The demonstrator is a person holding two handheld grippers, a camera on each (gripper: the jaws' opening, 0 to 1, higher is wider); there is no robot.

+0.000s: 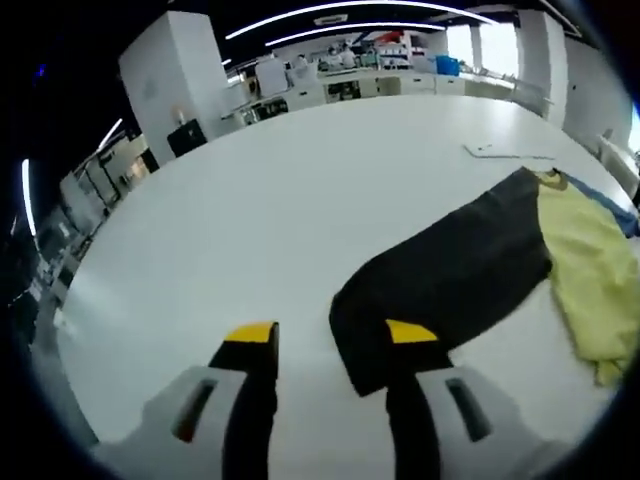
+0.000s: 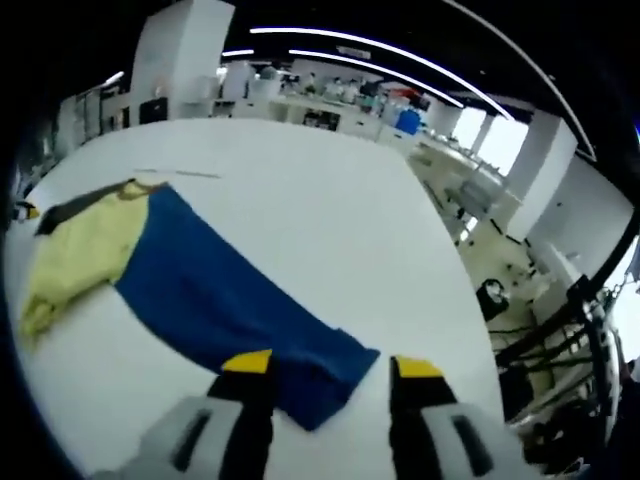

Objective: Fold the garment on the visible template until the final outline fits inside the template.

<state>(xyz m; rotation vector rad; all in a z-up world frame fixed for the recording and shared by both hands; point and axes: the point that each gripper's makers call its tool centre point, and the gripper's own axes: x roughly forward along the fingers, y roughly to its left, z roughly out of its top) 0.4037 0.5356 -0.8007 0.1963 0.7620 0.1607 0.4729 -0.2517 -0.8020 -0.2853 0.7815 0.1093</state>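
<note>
While both grippers are held low over the white table [image 1: 250,230], their jaws are spread wide and nothing is clamped between them. In the left gripper view, the left gripper [image 1: 330,335] has its right yellow tip over the near end of a black sleeve [image 1: 440,275]; whether it touches the cloth cannot be told. In the right gripper view, the right gripper [image 2: 330,365] straddles the cuff end of a blue sleeve [image 2: 220,290], the left tip overlapping the fabric — contact is not clear.

The garment's yellow body [image 1: 590,265] lies bunched between the two sleeves, seen at the right edge of one view and the left edge of the other, partly cut off. A thin pale outline [image 1: 505,152] is seen on the table beyond the garment; its shape is hard to make out.

Broad bare tabletop is left beyond both sleeves — the table's far edge is well apart from the cloth.
</note>
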